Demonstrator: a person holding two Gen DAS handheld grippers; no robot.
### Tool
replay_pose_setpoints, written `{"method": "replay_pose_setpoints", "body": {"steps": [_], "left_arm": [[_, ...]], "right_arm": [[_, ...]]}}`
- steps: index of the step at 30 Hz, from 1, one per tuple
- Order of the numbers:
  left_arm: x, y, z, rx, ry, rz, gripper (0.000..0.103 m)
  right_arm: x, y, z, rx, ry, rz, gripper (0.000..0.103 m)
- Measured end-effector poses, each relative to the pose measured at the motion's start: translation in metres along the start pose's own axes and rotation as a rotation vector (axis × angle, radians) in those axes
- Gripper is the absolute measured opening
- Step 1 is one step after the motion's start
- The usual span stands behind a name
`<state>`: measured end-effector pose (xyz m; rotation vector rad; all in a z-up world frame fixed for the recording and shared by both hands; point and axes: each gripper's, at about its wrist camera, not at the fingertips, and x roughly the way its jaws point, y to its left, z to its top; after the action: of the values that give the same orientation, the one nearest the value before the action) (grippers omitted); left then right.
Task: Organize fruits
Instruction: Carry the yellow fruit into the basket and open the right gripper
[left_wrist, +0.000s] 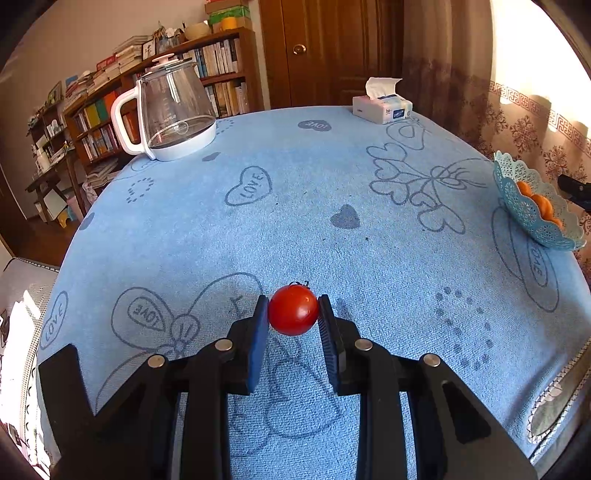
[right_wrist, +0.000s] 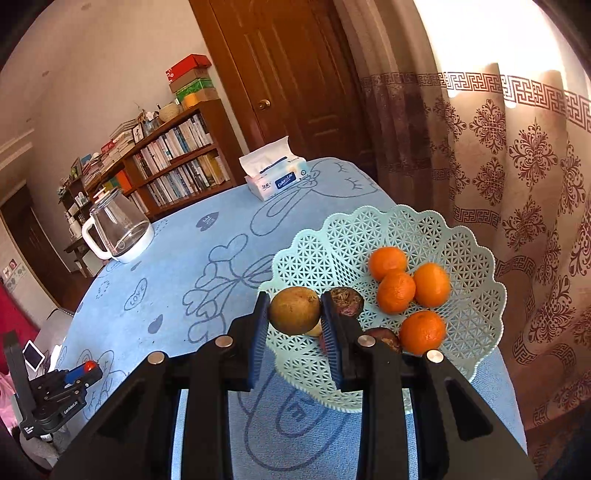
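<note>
My left gripper (left_wrist: 293, 310) is shut on a small red tomato (left_wrist: 293, 309) and holds it above the blue cloth near the table's front. It shows far left in the right wrist view (right_wrist: 83, 369). My right gripper (right_wrist: 294, 312) is shut on a brown round fruit (right_wrist: 294, 311) over the near rim of the pale blue lattice basket (right_wrist: 461, 258). The basket holds several oranges (right_wrist: 397, 291) and dark wrinkled fruits (right_wrist: 347, 301). The basket also shows at the right edge of the left wrist view (left_wrist: 524, 195).
A glass kettle with white handle (left_wrist: 170, 110) stands at the table's far left. A tissue box (left_wrist: 382, 107) sits at the far edge. The blue patterned tablecloth (left_wrist: 295, 203) covers the round table. Curtains (right_wrist: 517, 166) hang to the right and a bookshelf (right_wrist: 173, 162) stands behind.
</note>
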<state>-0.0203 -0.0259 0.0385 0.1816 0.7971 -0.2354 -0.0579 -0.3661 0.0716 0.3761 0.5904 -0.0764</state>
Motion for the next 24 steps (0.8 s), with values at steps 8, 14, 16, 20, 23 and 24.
{"method": "replay_pose_setpoints", "body": {"steps": [8, 14, 16, 20, 23, 24], "left_arm": [[0.004, -0.005, -0.001, 0.006, 0.011, -0.009, 0.027], [0.005, -0.006, -0.003, 0.006, 0.015, -0.009, 0.027], [0.005, -0.005, -0.003, 0.006, 0.016, -0.01, 0.027], [0.005, -0.005, -0.003, 0.006, 0.016, -0.009, 0.027], [0.005, -0.007, -0.004, 0.006, 0.018, -0.011, 0.027], [0.005, -0.007, -0.004, 0.007, 0.018, -0.011, 0.027]], "right_arm": [[0.018, -0.035, -0.003, 0.097, 0.046, -0.029, 0.029], [0.024, -0.04, -0.004, 0.119, 0.059, -0.029, 0.029], [0.026, -0.041, -0.005, 0.126, 0.061, -0.032, 0.029], [0.028, -0.045, -0.005, 0.141, 0.067, -0.036, 0.029], [0.029, -0.046, -0.006, 0.149, 0.067, -0.03, 0.03], [0.028, -0.046, -0.005, 0.152, 0.066, -0.026, 0.03]]}}
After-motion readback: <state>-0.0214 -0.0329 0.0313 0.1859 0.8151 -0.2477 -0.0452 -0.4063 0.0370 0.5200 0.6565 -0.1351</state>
